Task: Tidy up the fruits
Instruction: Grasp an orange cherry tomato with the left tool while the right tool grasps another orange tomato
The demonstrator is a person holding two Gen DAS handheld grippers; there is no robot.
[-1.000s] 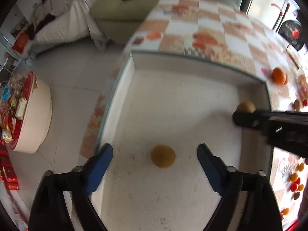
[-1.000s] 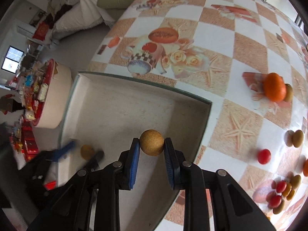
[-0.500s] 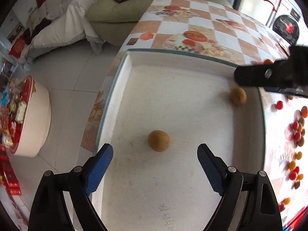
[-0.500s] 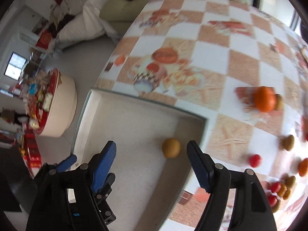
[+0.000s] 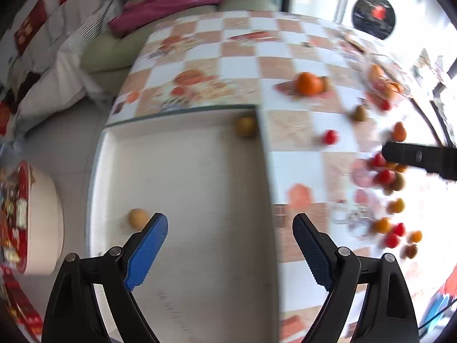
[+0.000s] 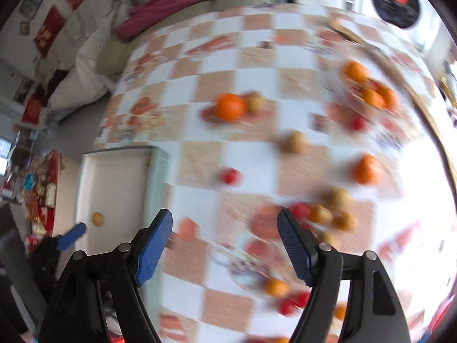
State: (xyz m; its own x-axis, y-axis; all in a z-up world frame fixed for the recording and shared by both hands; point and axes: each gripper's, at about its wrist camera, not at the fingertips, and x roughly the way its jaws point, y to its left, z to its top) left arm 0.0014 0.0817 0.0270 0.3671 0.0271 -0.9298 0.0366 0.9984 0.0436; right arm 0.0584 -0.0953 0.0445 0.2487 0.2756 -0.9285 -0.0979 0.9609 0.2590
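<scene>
Right gripper [image 6: 224, 238] released, jaws just opened, nothing btwn; left gripper [image 5: 230, 247] wide, empty. Two brown fruits [image 5: 245, 126] in tray [image 5: 264, 154]; rest on table [image 6: 254, 80], frame right. Judged light, firm, prone to roll; pinch across widest part.

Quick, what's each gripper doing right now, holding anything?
Left gripper: open, holding nothing.
Right gripper: open, holding nothing.
</scene>
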